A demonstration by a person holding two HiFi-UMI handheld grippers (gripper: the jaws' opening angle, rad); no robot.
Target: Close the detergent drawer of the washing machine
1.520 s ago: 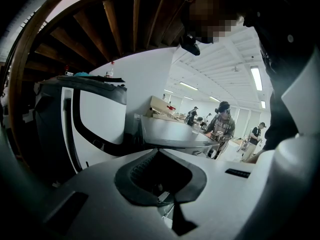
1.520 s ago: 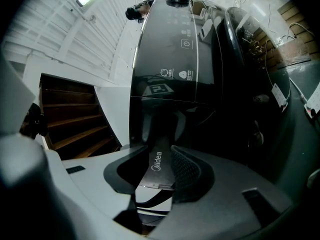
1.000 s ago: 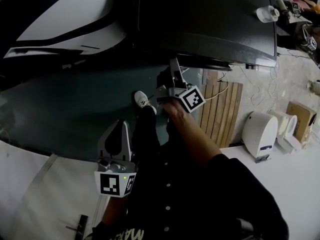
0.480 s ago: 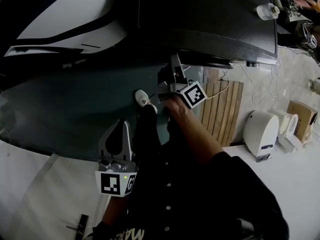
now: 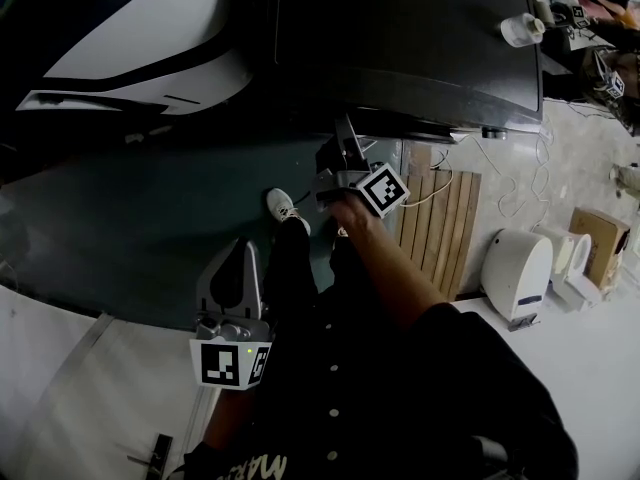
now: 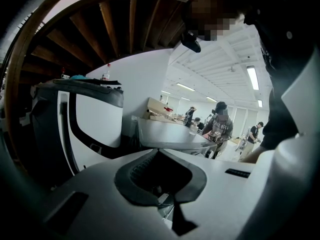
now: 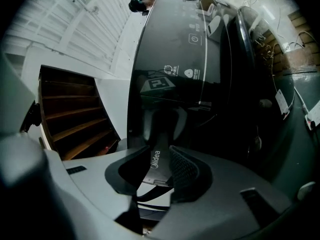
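The dark washing machine (image 5: 400, 38) fills the top of the head view, and its glossy front (image 7: 175, 59) rises in the right gripper view. My right gripper (image 5: 347, 130) reaches level against that front. Its jaws have just been closing, and the grey branded front of the detergent drawer (image 7: 159, 170) sits between the pads of the right gripper (image 7: 157, 156), which press on it. My left gripper (image 5: 245, 248) hangs low over the floor, away from the machine. In its own view the left gripper (image 6: 157, 151) has its tips together and holds nothing.
A wooden slatted pallet (image 5: 440, 228) lies right of the machine, with a white appliance (image 5: 518, 268) and a cardboard box (image 5: 600, 238) beyond it. A white cup (image 5: 522, 30) stands on the machine's top. A white curved body (image 5: 130, 48) sits at the left. My shoe (image 5: 283, 206) rests on the dark green floor.
The right gripper's marker cube has shifted and rolled slightly at the machine's front. The left gripper has stayed where it was.
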